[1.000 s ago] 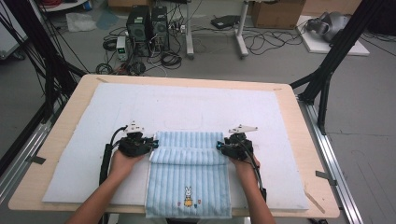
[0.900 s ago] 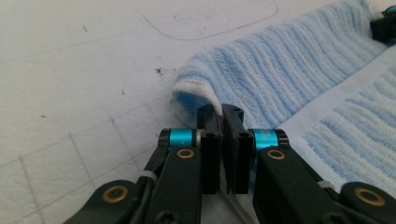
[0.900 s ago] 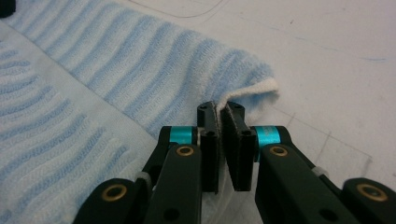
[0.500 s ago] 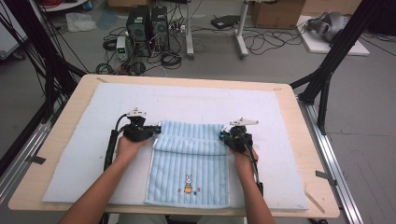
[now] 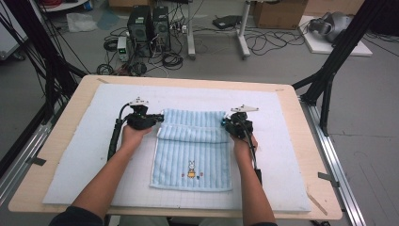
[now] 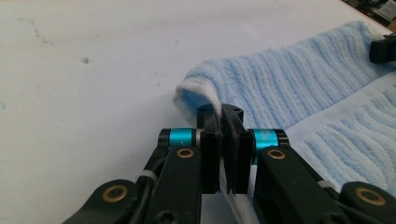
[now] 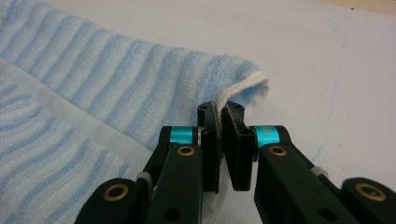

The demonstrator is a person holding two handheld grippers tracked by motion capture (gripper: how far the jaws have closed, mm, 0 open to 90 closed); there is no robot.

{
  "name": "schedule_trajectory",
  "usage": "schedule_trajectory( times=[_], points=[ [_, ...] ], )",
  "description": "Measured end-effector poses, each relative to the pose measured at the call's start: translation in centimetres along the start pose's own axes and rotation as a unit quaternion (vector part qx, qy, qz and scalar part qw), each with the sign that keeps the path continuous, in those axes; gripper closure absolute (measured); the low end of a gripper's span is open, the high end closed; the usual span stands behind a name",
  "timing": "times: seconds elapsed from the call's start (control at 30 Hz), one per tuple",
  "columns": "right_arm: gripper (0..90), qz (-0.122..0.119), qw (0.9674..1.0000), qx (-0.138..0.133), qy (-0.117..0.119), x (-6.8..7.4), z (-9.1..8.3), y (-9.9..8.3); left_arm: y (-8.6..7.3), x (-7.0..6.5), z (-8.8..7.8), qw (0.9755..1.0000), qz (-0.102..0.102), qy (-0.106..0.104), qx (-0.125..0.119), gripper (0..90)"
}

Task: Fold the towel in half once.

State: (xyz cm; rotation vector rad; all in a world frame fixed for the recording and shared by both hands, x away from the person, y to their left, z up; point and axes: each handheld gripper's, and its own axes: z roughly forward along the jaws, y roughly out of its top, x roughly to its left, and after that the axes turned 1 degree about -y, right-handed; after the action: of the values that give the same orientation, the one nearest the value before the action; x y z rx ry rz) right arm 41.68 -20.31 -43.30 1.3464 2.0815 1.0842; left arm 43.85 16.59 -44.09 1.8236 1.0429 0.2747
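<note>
The wooden table (image 5: 70,101) occupies the centre of the high view and carries a white padded mat (image 5: 75,155) that covers nearly its whole top; the mat gives a soft, uniform surface on which cloth can slide and be pinched at the edge.

The light blue striped terry towel with a small rabbit motif (image 5: 193,157) lies flat in the middle of the frame, on the mat. Its far edge is turned back toward the person, forming a double-layer band across the upper part of the towel, while the single-layer portion with the motif extends to the lower centre. The work in hand is judged to be a fold of this towel, with both corners carried together so that the fold line stays straight.

The left gripper (image 5: 160,118) sits at the left end of the folded band. In the left gripper view its jaws are pressed together on the white-hemmed corner of the towel (image 6: 205,100), which rises just above the pads.

The right gripper (image 5: 225,122) sits at the right end of the band, level with the other. In the right gripper view its jaws likewise pinch the towel corner (image 7: 233,100), hem visible between the pads. Matched grips at opposite corners keep the cloth taut across its width.
</note>
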Motion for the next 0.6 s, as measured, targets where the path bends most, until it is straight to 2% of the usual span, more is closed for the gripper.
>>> schedule_trajectory(
  times=[0.03, 0.07, 0.1, 0.13, 0.2, 0.33, 0.47, 0.6],
  points=[
    [84.7, 0.002, 1.0000, 0.002, 0.001, 0.0, 0.1, 0.0, 0.0, 0.0, -0.1, 1.0000, 0.006, 0.005, 0.001, 83.2],
    [83.3, 0.004, 1.0000, 0.002, 0.000, 0.0, 0.1, 0.0, 0.0, -0.1, -0.2, 0.9998, 0.009, 0.019, 0.000, 76.3],
    [79.6, 0.006, 1.0000, 0.002, 0.002, 0.0, 0.1, 0.0, 0.1, 0.0, -0.4, 0.9995, 0.005, 0.031, -0.003, 63.4],
    [76.6, 0.004, 1.0000, 0.000, 0.000, 0.0, 0.0, 0.0, 0.2, 0.0, -0.6, 0.9995, -0.002, 0.030, -0.008, 56.4],
    [70.3, 0.009, 0.9999, -0.006, 0.005, 0.0, -0.4, 0.1, 0.4, 0.0, -1.2, 0.9995, 0.000, 0.025, -0.021, 55.3],
    [64.9, 0.015, 0.9995, -0.020, 0.019, -0.2, -1.4, 0.2, 0.6, -0.4, -2.4, 0.9988, 0.007, 0.003, -0.049, 55.8],
    [61.8, 0.011, 0.9992, -0.022, 0.032, -0.3, -2.1, 0.1, 0.0, -0.5, -2.4, 0.9989, 0.014, -0.023, -0.039, 56.7],
    [60.6, 0.014, 0.9984, -0.018, 0.051, -0.6, -2.6, -0.4, -0.9, -0.7, -1.9, 0.9992, 0.018, -0.033, -0.015, 57.3]
  ],
)
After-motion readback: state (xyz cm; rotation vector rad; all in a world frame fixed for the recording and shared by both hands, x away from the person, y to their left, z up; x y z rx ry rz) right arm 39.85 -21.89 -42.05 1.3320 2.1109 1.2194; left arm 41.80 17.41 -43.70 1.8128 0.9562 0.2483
